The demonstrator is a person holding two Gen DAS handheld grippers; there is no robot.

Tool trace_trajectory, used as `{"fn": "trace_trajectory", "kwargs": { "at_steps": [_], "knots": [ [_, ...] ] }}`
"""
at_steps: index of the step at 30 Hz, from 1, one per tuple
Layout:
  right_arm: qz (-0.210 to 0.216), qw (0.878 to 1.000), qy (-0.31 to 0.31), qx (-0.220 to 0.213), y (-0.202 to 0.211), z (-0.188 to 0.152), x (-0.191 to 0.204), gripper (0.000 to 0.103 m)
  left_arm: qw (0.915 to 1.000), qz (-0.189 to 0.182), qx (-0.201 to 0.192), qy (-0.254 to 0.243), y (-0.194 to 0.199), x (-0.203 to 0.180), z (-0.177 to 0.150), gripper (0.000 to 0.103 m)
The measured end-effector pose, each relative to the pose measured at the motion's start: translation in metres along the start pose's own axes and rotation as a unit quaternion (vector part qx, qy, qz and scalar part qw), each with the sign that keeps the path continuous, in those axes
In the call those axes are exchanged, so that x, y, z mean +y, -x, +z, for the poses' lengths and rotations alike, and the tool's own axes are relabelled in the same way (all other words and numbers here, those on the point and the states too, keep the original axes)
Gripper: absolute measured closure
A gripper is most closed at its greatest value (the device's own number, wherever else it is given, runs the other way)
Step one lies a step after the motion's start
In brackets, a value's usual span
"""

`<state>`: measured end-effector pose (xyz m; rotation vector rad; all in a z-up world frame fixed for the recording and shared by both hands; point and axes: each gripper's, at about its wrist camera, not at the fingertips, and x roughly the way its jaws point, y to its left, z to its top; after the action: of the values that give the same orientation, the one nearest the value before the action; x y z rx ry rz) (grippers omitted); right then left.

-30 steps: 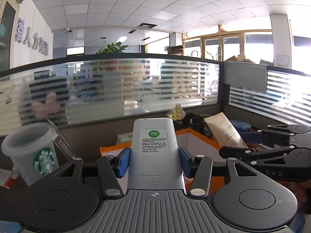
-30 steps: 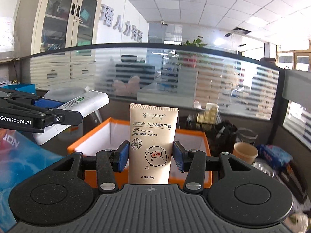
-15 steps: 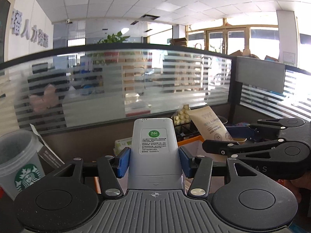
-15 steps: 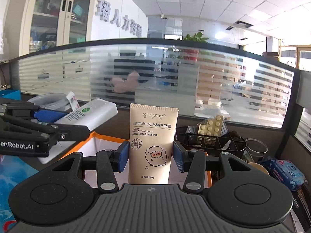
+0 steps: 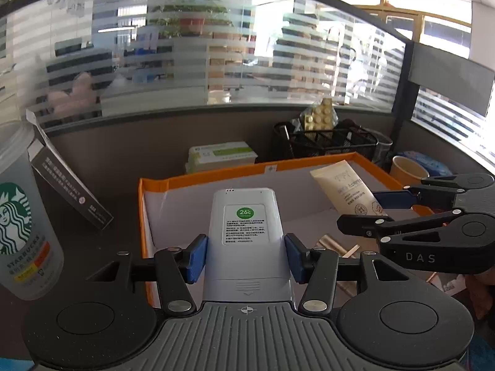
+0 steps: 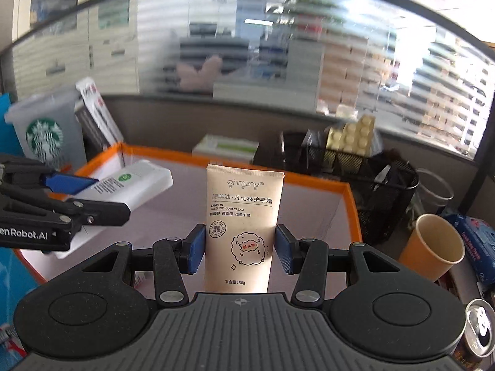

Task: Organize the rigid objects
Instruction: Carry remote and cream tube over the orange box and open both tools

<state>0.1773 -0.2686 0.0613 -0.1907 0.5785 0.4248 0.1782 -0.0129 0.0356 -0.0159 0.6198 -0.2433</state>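
Both grippers loaded above the orange tray.

The left gripper (image 5: pixel 246 258) has its blue fingers (image 5: pixel 197 258) clamped on the lower sides of a white remote (image 5: pixel 246 232): judged stiff, light, smooth-cased, best held across its flat edges. The right gripper (image 6: pixel 239 253) pinches a hand cream tube (image 6: pixel 243 222) low on its body, upright; judged soft, so it may give under pressure. Both items hang over the tray (image 5: pixel 247 170), not yet set down on its floor.

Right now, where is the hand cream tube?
The hand cream tube is clamped upright in the right gripper, above the orange-rimmed tray, right of the white remote.
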Motion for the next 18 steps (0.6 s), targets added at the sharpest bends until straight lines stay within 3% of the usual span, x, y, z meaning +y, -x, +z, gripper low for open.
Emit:
{"fn": "trace_trajectory", "kwargs": {
  "at_steps": [9, 18],
  "knots": [
    [0.001, 0.996, 0.037, 0.082, -0.027, -0.008, -0.006, 0.058, 0.9987, 0.017, 0.034, -0.034, -0.016, -0.004, -0.004, 0.052],
    [0.008, 0.992, 0.047, 0.118, -0.033, -0.003, -0.006, 0.058, 0.9955, 0.035, 0.057, -0.068, -0.025, -0.014, -0.002, 0.052]
  ]
}}
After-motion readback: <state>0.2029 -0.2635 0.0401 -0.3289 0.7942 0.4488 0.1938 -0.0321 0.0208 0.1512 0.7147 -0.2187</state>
